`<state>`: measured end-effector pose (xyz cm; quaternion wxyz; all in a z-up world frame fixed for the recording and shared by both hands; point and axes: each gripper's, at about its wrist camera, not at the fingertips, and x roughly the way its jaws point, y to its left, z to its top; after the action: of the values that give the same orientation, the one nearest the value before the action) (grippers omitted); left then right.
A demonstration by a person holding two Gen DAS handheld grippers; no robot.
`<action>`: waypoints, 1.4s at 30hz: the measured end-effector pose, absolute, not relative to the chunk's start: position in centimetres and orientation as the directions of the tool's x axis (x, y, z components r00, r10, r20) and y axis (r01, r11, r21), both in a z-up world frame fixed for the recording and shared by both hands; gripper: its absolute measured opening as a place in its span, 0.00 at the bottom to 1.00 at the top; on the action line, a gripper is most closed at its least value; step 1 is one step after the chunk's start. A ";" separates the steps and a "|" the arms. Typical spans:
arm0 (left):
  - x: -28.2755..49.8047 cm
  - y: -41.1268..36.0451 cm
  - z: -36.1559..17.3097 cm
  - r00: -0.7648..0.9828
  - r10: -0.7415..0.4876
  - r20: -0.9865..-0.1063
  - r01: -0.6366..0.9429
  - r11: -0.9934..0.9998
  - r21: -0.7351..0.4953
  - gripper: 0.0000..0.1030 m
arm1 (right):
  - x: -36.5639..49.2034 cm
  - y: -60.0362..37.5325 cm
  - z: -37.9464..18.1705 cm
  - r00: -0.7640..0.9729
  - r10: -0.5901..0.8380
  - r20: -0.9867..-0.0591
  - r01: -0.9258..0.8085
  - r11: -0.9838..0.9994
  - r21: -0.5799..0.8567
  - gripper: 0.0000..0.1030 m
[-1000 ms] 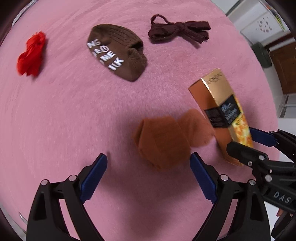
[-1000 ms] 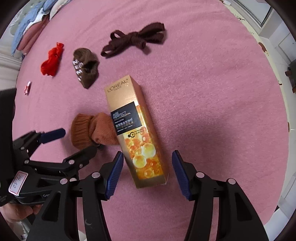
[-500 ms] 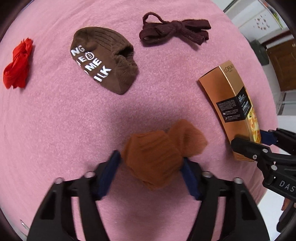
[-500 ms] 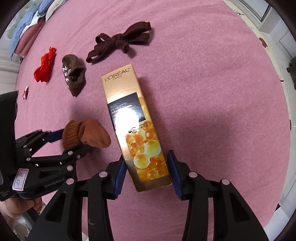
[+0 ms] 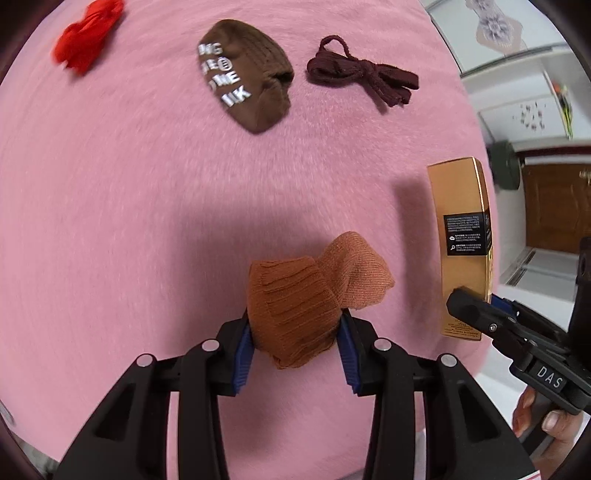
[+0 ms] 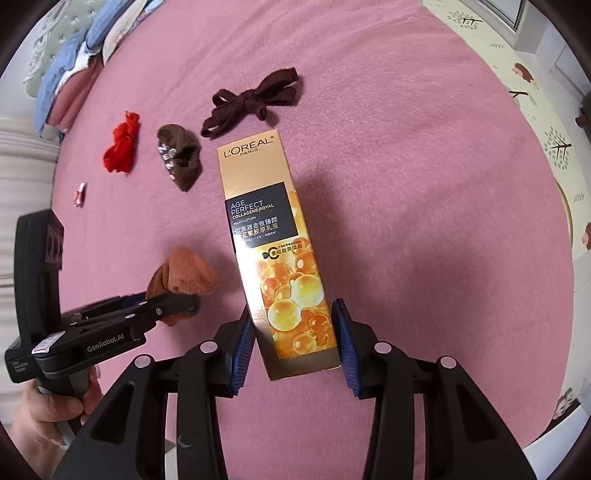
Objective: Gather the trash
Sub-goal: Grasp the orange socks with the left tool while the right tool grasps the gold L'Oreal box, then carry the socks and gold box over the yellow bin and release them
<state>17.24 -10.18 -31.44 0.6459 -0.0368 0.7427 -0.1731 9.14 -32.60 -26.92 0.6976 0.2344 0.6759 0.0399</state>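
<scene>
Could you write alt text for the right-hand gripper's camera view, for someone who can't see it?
The right gripper has its jaws closed on a gold L'Oréal box above a pink blanket. At left, the left gripper clamps an orange-brown sock.

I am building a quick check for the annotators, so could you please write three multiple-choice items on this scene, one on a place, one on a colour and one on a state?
1. What does the right gripper hold?
A. the gold lotion box
B. a red cloth
C. a shoelace

2. What colour is the sock in the left gripper?
A. white
B. orange-brown
C. blue

3. Where does the dark brown lettered sock lie on the pink blanket?
A. on the box
B. between the red cloth and the maroon tie
C. in a gripper

Answers: 1 A, its pads press both sides of the gold lotion box. 2 B, the orange-brown sock sits between the pads. 3 B, the red cloth lies to its left and the maroon tie to its right.
</scene>
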 end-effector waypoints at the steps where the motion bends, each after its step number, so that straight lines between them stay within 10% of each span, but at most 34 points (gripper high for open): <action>1: 16.7 -10.1 -31.1 -0.160 -0.282 -0.946 0.160 0.938 -0.307 0.39 | 8.7 -32.7 -26.6 0.089 0.374 -0.923 0.260 0.886 0.384 0.39; 42: 3.6 -38.8 -24.3 -0.205 -0.289 -0.935 0.414 0.840 -0.350 0.39 | -6.1 -58.0 -19.4 0.276 0.334 -0.901 0.427 0.797 0.426 0.34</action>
<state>3.56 -38.77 -24.28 0.6290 0.0430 0.7242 -0.2793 -6.14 -57.98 -19.45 0.7333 0.3169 0.6007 -0.0318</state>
